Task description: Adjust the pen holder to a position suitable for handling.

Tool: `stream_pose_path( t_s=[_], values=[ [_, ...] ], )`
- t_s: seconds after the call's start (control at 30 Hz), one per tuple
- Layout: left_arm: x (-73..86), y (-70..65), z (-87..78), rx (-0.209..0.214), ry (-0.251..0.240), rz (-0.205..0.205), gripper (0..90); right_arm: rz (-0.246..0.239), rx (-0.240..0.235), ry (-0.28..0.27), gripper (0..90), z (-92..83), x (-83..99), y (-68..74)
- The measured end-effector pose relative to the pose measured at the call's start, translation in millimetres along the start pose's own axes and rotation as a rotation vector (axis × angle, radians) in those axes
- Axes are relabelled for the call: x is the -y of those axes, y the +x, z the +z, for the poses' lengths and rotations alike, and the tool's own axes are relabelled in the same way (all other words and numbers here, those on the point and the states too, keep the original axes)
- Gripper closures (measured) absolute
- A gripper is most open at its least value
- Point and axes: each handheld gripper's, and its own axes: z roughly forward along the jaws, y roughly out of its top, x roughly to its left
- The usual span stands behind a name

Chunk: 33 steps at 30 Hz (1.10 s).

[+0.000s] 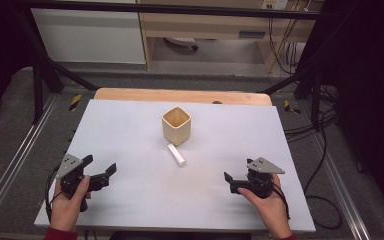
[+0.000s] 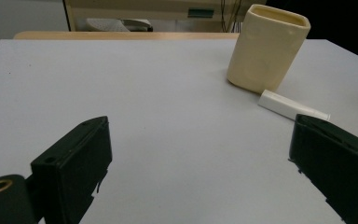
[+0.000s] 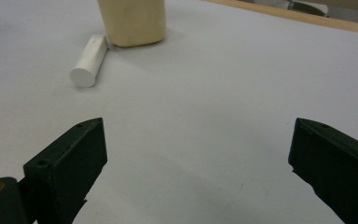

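Where the matte pale grey tabletop (image 1: 130, 135) spreads out smooth and flat, with a strip of light wooden edge (image 1: 180, 95) along its far side, a cream-coloured square cup with rounded corners (image 1: 176, 125) stands upright near the middle, its mouth open to the top. Its walls look smooth and slightly glossy, and in the left gripper view (image 2: 268, 49) they taper a little toward the base.

Just beside the cup's near side lies a short white cylinder, chalk-like and matte (image 1: 176, 154). It lies flat on the tabletop, its long axis running from the cup's base toward the person and slightly to the right. In the right gripper view (image 3: 89, 60) its flat round end faces the camera, while the far end sits close against the foot of the cup (image 3: 131, 21); whether the two touch cannot be told. In the left gripper view the stick (image 2: 292, 105) runs slantwise, partly hidden behind one jaw.

The left gripper (image 1: 99, 170), black and blocky with a grey three-cornered plate on top, is held in the person's left hand (image 1: 69, 202) near the front left corner, its jaws spread wide with nothing between them. The right gripper (image 1: 235, 182), held in the right hand (image 1: 270, 205) at the front right, has its jaws equally wide apart and empty. Both sit well apart from the cup and cylinder, over bare tabletop.
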Motion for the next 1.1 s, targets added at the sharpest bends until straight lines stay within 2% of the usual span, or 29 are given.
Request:
stream_pose_path(
  t_s=[0.2, 0.37, 0.53, 0.63, 0.67, 0.8, 1.1],
  values=[
    [1.7, 2.5, 1.2, 0.004, 0.008, -0.008, 5.6, -0.016, -0.009, 0.023, 5.4, 2.1, -8.4, 11.7],
    [1.6, 1.2, 3.6, 0.01, 0.015, -0.011, 5.9, -0.045, -0.02, 0.069, 5.6, 8.2, -15.4, 21.8],
    [1.1, 0.6, 3.8, 0.004, 0.016, -0.007, 5.9, -0.059, -0.061, 0.133, 5.1, 18.5, -16.9, 28.2],
    [1.3, 0.7, 3.8, 0.002, 0.019, -0.006, 5.9, -0.056, -0.085, 0.146, 5.1, 22.3, -18.7, 31.0],
    [1.6, 0.6, 4.1, 0.002, 0.023, -0.005, 5.9, -0.067, -0.096, 0.172, 5.2, 25.9, -22.1, 34.2],
    [2.1, 1.3, 4.1, 0.003, 0.029, -0.004, 5.9, -0.093, -0.107, 0.193, 5.0, 33.6, -29.8, 40.9],
    [2.6, 3.5, 4.1, 0.001, 0.032, -0.013, 5.9, -0.103, -0.125, 0.233, 5.9, 48.3, -49.6, 56.9]
  ],
)
